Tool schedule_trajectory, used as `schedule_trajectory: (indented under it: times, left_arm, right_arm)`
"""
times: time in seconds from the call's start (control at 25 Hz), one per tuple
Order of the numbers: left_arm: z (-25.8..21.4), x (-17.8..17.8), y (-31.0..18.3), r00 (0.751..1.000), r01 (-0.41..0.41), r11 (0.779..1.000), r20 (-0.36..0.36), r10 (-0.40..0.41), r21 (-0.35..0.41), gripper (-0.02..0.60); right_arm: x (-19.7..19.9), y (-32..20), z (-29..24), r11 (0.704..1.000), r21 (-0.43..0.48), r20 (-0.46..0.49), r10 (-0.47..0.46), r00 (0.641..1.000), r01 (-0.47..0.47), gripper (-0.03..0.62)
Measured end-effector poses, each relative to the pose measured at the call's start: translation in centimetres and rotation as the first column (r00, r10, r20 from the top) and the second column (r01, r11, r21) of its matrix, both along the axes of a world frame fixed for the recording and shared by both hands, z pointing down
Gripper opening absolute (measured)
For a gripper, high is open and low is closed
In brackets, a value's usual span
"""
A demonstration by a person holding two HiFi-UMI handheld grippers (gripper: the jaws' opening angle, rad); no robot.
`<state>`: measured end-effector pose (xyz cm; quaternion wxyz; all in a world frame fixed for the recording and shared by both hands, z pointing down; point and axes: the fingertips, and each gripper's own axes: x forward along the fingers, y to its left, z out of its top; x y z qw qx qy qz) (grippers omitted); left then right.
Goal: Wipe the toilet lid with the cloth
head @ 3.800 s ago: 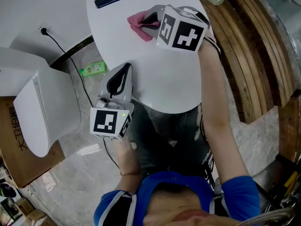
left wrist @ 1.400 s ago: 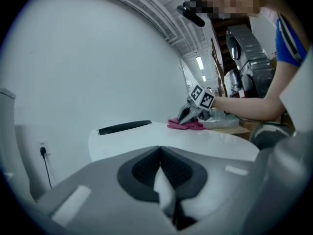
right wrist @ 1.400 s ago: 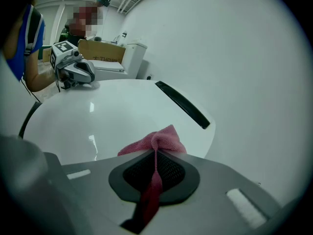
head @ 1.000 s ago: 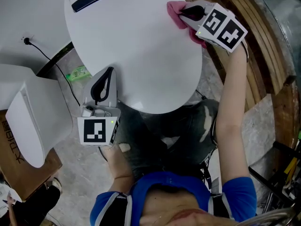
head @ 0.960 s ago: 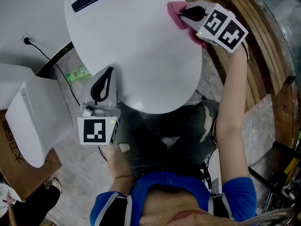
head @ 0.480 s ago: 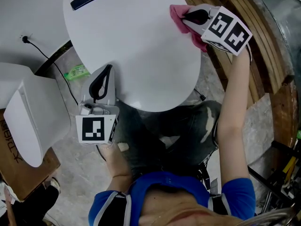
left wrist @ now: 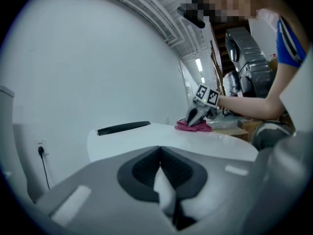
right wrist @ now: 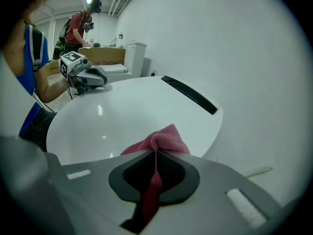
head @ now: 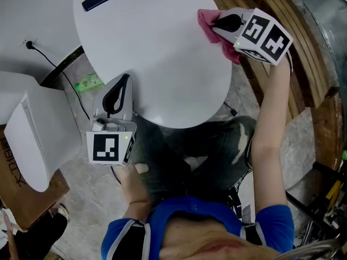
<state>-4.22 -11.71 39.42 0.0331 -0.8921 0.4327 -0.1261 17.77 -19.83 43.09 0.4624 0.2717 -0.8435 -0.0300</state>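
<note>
Two tools: right tool point(head: 219, 21) pinches pink cloth point(head: 206, 19) on glossy white toilet lid point(head: 157, 53); left tool point(head: 126, 80) closed; mottled stone floor point(head: 100, 202)

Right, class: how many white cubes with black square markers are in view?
2. One white cube with black square markers is beside the lower-left edge of the white oval toilet lid; the other cube is at its right edge, next to the pink cloth. None seems hidden.

White wall point(left wrist: 73, 58), mottled stone floor point(head: 92, 199)
</note>
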Motion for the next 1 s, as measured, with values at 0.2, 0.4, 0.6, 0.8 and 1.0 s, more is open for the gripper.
schedule_trajectory:
  times: [0.2,0.4,0.6,0.8,1.0]
  left_arm:
    - [-0.1,0.0,0.1,1.000,0.002,1.000,-0.001,-0.002,0.002,0.003]
    - [-0.1,0.0,0.1,1.000,0.003,1.000,-0.001,-0.003,0.005,0.003]
    - [-0.2,-0.1,0.2,1.000,0.007,1.000,-0.006,-0.007,0.008,0.003]
    - [-0.1,0.0,0.1,1.000,0.005,1.000,-0.006,-0.005,0.007,0.003]
    - [-0.2,-0.2,0.1,1.000,0.006,1.000,-0.024,-0.006,0.005,0.003]
  right_arm:
    - [-0.3,0.1,0.1,0.999,0.016,-0.072,-0.028,0.997,0.029,0.011]
    - [-1.1,0.4,0.0,0.998,0.024,-0.086,-0.061,0.994,0.063,0.011]
    - [-2.2,0.7,-0.2,0.995,0.025,-0.075,-0.090,0.993,0.092,0.011]
    - [-3.4,0.9,-0.2,0.991,0.024,-0.070,-0.129,0.989,0.131,0.011]
    - [-5.1,1.3,-0.4,0.984,0.017,-0.060,-0.174,0.983,0.175,0.011]
